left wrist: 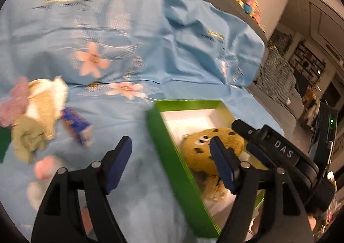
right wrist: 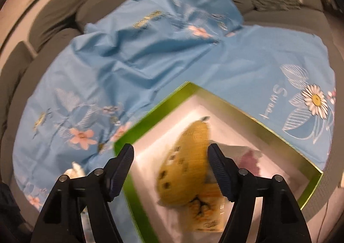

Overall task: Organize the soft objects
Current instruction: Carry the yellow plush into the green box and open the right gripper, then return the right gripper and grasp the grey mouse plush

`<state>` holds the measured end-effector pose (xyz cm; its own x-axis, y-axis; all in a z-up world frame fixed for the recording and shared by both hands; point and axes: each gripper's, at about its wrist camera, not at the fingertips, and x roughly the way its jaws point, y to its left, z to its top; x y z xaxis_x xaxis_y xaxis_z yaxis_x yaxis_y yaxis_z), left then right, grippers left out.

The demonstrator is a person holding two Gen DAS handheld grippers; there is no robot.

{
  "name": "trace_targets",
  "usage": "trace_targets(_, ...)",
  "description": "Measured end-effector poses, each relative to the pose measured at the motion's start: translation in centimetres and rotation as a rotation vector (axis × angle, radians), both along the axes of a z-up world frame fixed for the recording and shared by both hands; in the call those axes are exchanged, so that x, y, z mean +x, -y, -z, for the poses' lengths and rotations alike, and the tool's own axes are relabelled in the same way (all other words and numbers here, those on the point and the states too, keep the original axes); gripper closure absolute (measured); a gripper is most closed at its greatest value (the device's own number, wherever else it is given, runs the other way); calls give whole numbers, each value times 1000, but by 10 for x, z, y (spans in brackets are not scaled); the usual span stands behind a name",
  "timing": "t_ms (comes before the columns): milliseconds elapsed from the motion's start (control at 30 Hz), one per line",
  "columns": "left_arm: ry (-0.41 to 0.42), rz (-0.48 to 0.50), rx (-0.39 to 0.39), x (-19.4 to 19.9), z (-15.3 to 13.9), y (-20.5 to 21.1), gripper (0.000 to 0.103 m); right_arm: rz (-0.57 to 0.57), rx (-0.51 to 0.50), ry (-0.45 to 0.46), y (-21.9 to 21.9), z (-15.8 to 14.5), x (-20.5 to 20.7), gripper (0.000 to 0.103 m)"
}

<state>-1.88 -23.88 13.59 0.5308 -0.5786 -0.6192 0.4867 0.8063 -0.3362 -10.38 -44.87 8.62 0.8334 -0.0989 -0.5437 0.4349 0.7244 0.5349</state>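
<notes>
Both grippers hang released over the green box [right wrist: 253, 118] near the blue sheet's [left wrist: 133, 28] front edge: left gripper [left wrist: 169, 163] and right gripper [right wrist: 169, 170] grasp nothing. The yellow spotted plush [right wrist: 189, 157] lies inside the box; other soft toys [left wrist: 36, 118] sit toward the sheet's left edge

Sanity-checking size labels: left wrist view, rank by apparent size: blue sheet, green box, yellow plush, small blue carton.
1. blue sheet, fills most of the frame
2. green box
3. yellow plush, lying inside the box, partly hidden by a finger
4. small blue carton, blurred
</notes>
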Motion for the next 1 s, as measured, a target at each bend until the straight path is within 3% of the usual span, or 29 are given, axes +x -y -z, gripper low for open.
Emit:
trace_targets(233, 25, -153, 24, -18, -10, -77, 25, -157, -48, 52, -50, -17, 9, 24)
trace_targets(400, 47, -305, 91, -30, -2, -132, 20, -309, -108, 58, -97, -29, 18, 18)
trace_targets(500, 14, -359, 120, -31, 13, -157, 20, -419, -110, 36, -125, -26, 27, 18)
trace_targets(633, -65, -344, 103, -28, 43, -172, 20, -611, -34, -29, -167, -3, 48, 18)
trace_targets(733, -125, -349, 86, -23, 67, -177, 20, -695, -10, -84, -193, 16, 61, 18)
trace_targets(900, -164, -324, 69, -18, 84, -180, 24, -751, -45, -176, -221, 40, 76, 18)
trace_targets(1000, -173, -320, 68, -16, 90, -181, 29, -771, -12, -194, -224, 48, 85, 18)
